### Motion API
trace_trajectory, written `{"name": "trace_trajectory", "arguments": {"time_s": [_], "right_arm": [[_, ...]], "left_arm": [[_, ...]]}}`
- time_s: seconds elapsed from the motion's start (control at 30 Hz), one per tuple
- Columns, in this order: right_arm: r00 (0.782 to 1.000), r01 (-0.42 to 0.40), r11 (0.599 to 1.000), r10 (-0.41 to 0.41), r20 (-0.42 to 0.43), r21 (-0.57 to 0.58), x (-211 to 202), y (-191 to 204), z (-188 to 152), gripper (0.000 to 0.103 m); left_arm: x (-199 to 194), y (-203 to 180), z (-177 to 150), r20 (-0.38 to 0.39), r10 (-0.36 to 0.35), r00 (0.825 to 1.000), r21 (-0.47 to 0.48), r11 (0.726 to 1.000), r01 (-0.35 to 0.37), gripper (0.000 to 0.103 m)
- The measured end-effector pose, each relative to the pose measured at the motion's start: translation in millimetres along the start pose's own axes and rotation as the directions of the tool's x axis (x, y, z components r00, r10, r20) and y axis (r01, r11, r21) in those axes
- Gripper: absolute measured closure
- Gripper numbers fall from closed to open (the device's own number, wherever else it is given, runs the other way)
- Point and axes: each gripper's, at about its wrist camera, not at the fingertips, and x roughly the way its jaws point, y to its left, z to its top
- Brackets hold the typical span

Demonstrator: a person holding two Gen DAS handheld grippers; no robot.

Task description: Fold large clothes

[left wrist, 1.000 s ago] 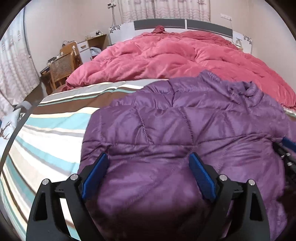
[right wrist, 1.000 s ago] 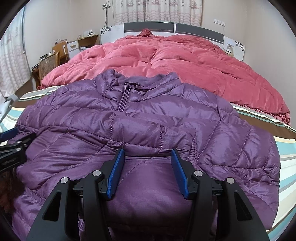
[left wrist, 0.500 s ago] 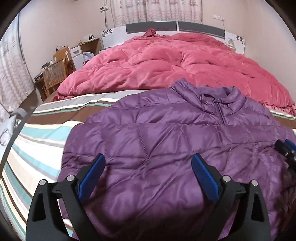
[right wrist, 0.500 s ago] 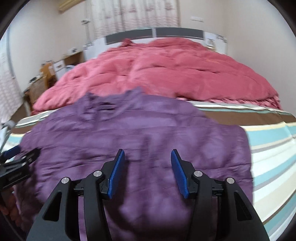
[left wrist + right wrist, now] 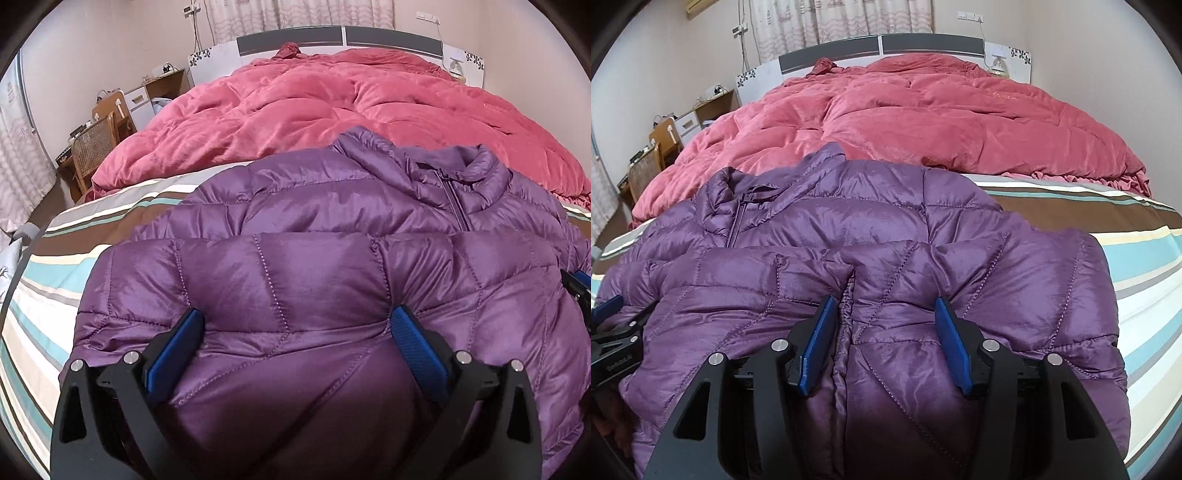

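Observation:
A purple quilted puffer jacket [image 5: 332, 266] lies on the striped bed sheet, collar and zipper toward the red duvet; it also shows in the right wrist view [image 5: 871, 236]. A folded-over layer lies across its near half. My left gripper [image 5: 295, 332] is open, its blue pads pressed down into the jacket's near left part. My right gripper [image 5: 884, 325] is open over the jacket's near right part, straddling a seam. Each gripper's tip shows at the edge of the other's view.
A red duvet [image 5: 351, 99] covers the far half of the bed up to the headboard [image 5: 340, 35]. The striped sheet [image 5: 48, 280] shows bare left of the jacket and right of it in the right wrist view [image 5: 1145, 266]. A wicker chair [image 5: 92, 144] and desk stand at the left wall.
Both grippers swung away and lifted half a second ago, then came back down onto the jacket. The jacket's near layer now lies folded over with a straighter edge.

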Motion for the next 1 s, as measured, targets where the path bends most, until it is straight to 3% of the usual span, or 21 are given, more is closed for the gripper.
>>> {"name": "trace_trajectory", "arguments": {"time_s": [0.27,0.43,0.57,0.7,0.83,0.9,1.0], "right_arm": [[1.0,-0.028,0.999,0.028,0.009,0.016,-11.7,-4.0,1.3,0.047],[0.99,-0.097,0.995,0.099,0.097,-0.018,-52.3,7.3,-7.8,0.047],[0.992,-0.11,0.99,0.114,0.056,-0.084,-50.1,29.7,-16.5,0.047],[0.994,-0.109,0.991,0.107,-0.026,-0.077,-25.2,32.3,-21.7,0.043],[0.993,-0.116,0.991,0.114,-0.035,-0.061,-16.7,29.3,-20.0,0.041],[0.996,-0.086,0.992,0.084,-0.031,-0.087,-16.1,34.5,-19.9,0.041],[0.994,-0.106,0.992,0.104,-0.034,-0.068,-20.5,30.6,-19.5,0.041]], "left_arm": [[-37.2,10.9,-18.2,0.02,0.027,0.999,0.008,1.0,-0.027,0.002],[-59.7,20.2,-28.6,0.059,0.05,0.997,0.034,0.998,-0.052,0.002],[-54.1,17.7,-31.7,0.052,0.066,0.996,0.066,0.995,-0.069,0.002],[-37.0,22.6,-33.6,0.006,0.02,1.0,0.037,0.999,-0.02,0.002],[-23.3,25.6,-31.1,-0.019,-0.02,1.0,0.025,0.999,0.02,0.002],[-22.3,24.2,-30.3,-0.018,-0.013,1.0,0.028,1.0,0.014,0.002],[-28.3,24.5,-30.0,-0.012,-0.006,1.0,0.033,0.999,0.006,0.002]]}}
